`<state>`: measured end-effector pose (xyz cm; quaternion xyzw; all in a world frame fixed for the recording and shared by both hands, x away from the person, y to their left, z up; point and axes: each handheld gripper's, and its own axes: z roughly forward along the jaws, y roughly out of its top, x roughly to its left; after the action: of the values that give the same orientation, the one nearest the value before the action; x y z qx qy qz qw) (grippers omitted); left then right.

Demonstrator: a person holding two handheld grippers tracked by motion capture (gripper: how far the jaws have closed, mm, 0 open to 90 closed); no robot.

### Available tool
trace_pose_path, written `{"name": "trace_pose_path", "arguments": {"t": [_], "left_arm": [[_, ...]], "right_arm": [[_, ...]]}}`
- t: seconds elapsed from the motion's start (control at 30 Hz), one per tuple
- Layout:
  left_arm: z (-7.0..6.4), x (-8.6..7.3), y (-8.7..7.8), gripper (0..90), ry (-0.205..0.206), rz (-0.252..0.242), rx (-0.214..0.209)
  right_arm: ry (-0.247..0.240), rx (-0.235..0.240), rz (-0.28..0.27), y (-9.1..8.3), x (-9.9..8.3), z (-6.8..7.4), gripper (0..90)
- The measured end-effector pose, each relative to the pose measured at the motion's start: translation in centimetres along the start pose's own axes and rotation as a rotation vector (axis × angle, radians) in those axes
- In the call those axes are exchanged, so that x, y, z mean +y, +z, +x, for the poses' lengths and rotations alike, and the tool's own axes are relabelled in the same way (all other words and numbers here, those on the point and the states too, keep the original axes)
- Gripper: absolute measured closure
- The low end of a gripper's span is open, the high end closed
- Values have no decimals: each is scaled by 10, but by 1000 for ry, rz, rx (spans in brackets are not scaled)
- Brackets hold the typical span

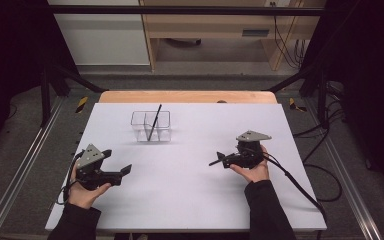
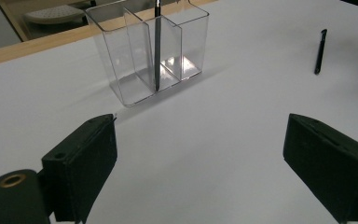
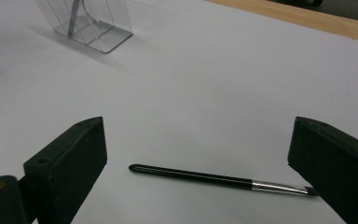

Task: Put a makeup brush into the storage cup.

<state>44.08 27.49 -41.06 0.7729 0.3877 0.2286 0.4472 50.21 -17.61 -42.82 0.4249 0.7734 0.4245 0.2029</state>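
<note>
Brush [image 3: 219, 178] is lying flat on the white counter [image 1: 190, 195], between the released jaws of the right gripper [image 1: 219, 160]; it is judged light, stiff, slippery, best gripped mid-handle; left gripper [image 1: 125, 171] is being held open, empty; clear holder [image 1: 151, 126] is standing well apart, one brush inside; dark room beyond.

two black two-jaw grippers, left gripper [image 1: 117, 172] and right gripper [image 1: 219, 159], each topped by a grey three-cornered plate, trailing black cables; brass-ringed screw holes; dark long sleeves [image 1: 270, 210].

white table [image 1: 180, 200] | clear divided holder [image 1: 151, 126] far centre | black brush [image 3: 219, 178] lying flat, right
</note>
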Motion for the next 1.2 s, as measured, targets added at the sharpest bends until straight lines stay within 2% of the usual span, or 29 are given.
{"name": "trace_pose_path", "arguments": {"t": [0.27,0.7,1.0,1.2], "left_arm": [[-6,1,1,82,2,-13,15],[-16,0,6,73,-2,-11,13],[-25,0,10,69,-1,-13,13],[-26,1,10,69,4,-16,7]], "right_arm": [[-2,-1,16,7,-2,-2,52],[-18,-3,71,19,-5,-6,59],[-65,-12,120,25,-10,-6,74],[-64,5,145,32,-16,-11,92]]}}
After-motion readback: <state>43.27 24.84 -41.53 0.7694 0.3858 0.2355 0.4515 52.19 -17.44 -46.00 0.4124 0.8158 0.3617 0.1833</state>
